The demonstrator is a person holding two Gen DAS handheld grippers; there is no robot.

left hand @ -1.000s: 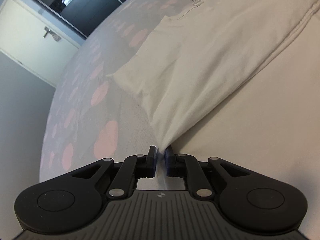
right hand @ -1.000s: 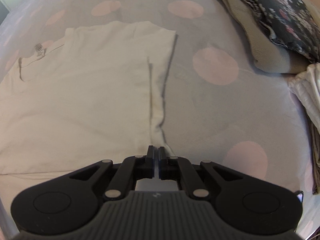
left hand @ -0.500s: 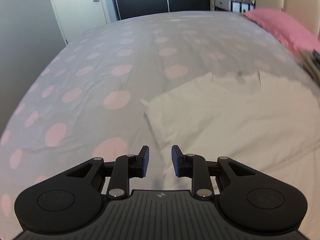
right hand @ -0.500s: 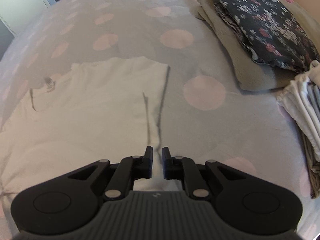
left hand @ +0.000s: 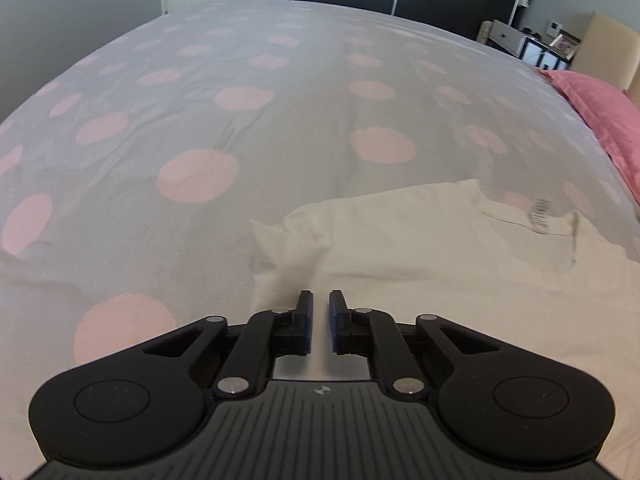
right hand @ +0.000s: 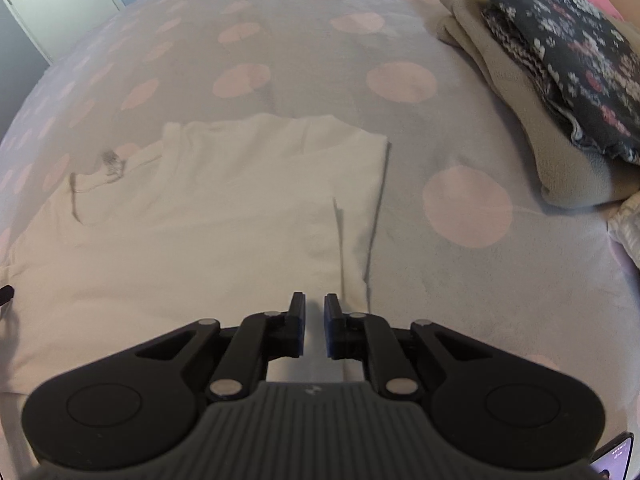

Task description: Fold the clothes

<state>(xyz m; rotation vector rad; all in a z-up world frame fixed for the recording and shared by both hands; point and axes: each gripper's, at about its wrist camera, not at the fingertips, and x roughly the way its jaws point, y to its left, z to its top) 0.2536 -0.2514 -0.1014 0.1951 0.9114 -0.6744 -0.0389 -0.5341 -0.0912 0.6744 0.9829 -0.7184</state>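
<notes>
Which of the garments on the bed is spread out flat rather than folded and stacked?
The cream white T-shirt, lying open on the polka-dot cover. The beige fleece garment and dark floral garment sit folded in a stack at the right.

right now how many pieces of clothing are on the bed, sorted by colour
white: 2, the t-shirt spread flat and a ribbed garment at the right edge
beige: 1, the folded garment
dark floral: 1, the folded garment on top of the beige one
total: 4
</notes>
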